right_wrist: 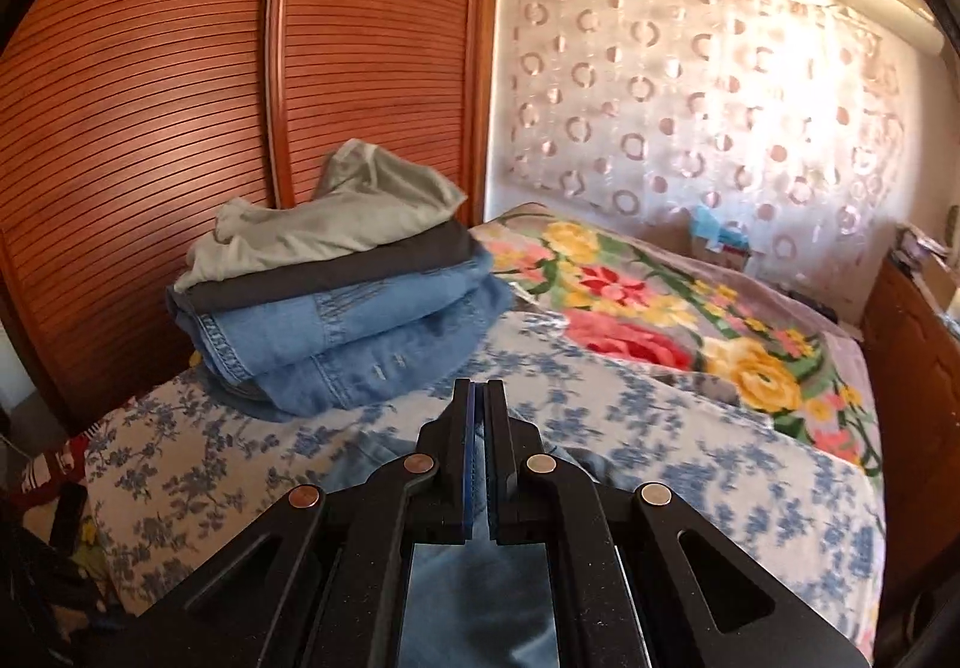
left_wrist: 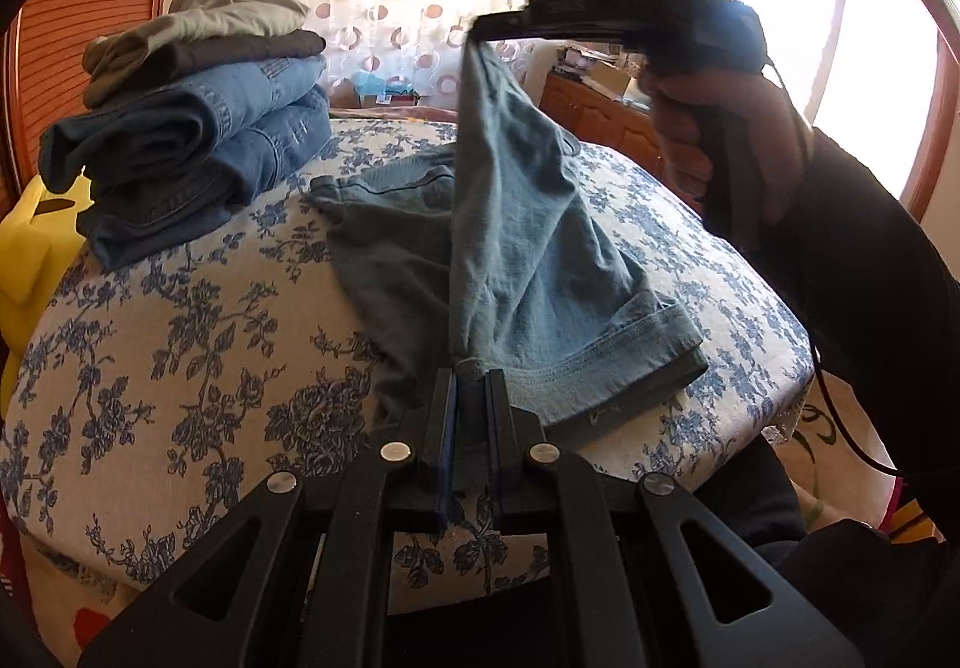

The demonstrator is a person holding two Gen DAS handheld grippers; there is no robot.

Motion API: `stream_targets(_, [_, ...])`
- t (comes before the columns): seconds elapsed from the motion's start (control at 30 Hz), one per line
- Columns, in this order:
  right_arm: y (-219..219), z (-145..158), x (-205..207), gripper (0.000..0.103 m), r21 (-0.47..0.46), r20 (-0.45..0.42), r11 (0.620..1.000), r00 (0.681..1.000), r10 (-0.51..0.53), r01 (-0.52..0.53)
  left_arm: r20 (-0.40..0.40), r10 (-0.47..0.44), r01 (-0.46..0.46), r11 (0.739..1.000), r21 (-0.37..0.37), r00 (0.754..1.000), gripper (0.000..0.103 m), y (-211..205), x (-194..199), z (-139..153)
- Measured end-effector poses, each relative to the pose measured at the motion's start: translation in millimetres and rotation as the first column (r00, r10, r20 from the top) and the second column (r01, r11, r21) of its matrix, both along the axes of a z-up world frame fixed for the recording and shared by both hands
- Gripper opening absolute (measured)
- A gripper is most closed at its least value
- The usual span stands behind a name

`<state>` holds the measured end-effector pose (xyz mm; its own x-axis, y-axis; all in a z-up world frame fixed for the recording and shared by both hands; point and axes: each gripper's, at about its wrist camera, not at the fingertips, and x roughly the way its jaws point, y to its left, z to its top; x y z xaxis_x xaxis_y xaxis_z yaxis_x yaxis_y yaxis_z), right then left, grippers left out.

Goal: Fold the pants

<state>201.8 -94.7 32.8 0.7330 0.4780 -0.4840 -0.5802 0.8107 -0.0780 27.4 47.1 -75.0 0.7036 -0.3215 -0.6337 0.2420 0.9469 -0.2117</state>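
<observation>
Both claws grasp the pants (left_wrist: 540, 260): left claw (left_wrist: 472, 368) low at the hem, right claw (left_wrist: 480, 29) lifted above it, toward the folded stack (left_wrist: 198, 140).

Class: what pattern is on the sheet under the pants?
Blue flowers on white, on the sheet; clearest in the left wrist view.

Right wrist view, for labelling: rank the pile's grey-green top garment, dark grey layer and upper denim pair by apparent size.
1. upper denim pair
2. grey-green top garment
3. dark grey layer, only a thin edge showing

The first two look close.
</observation>
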Motion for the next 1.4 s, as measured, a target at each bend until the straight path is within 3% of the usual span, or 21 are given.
stream_targets(0.3, [37,-6,22,0.002,-0.008,-0.046,0.997,0.996,0.077,-0.078,-0.022,0.006,-0.006,1.0,-0.011,1.0,0.01,5,-8,-7])
stream_targets(0.53, [55,-20,37,0.003,-0.065,-0.107,0.993,0.99,0.093,-0.101,-0.025,0.005,-0.005,1.0,-0.007,1.0,0.01,6,-12,-9])
stream_targets(0.6, [51,-20,39,0.011,-0.073,-0.121,0.993,0.989,0.082,-0.091,-0.028,0.005,-0.006,1.0,-0.008,1.0,0.01,6,-12,-9])
stream_targets(0.67, [46,-15,37,0.025,-0.07,-0.119,0.995,0.991,0.066,-0.075,-0.037,0.009,-0.009,1.0,-0.008,0.999,0.01,6,-9,-10])
stream_targets(0.77, [31,-10,31,0.028,-0.038,-0.116,0.997,0.991,0.063,-0.068,-0.045,0.01,-0.011,1.0,-0.006,0.999,0.015,7,-4,-10])
stream_targets(0.93, [0,-9,11,0.028,-0.036,-0.11,0.999,0.994,0.026,-0.03,-0.028,0.023,-0.023,1.0,0.002,0.999,0.033,12,0,-4])
stream_targets(1.0, [-13,-12,-1,0.028,-0.029,-0.113,1.0,0.994,0.009,-0.013,-0.027,0.034,-0.034,0.999,0.01,0.999,0.048,13,2,-3])
stream_targets(1.13, [-40,-20,-30,0.03,-0.018,-0.115,0.999,0.992,-0.044,0.042,-0.033,0.037,-0.037,0.999,0.008,0.999,0.048,15,9,-3])
stream_targets(1.2, [-52,-25,-43,0.035,-0.001,-0.128,0.998,0.99,-0.06,0.061,-0.031,0.033,-0.033,0.999,0.005,0.999,0.068,14,10,-3])
stream_targets(1.27, [-60,-30,-57,0.035,0.004,-0.136,0.997,0.987,-0.081,0.083,-0.027,0.031,-0.031,0.999,-0.012,0.999,0.079,14,12,-3])
stream_targets(1.4, [-75,-38,-83,0.035,-0.001,-0.149,0.994,0.983,-0.109,0.11,-0.027,0.025,-0.025,1.0,0.004,0.999,0.079,7,19,-3])
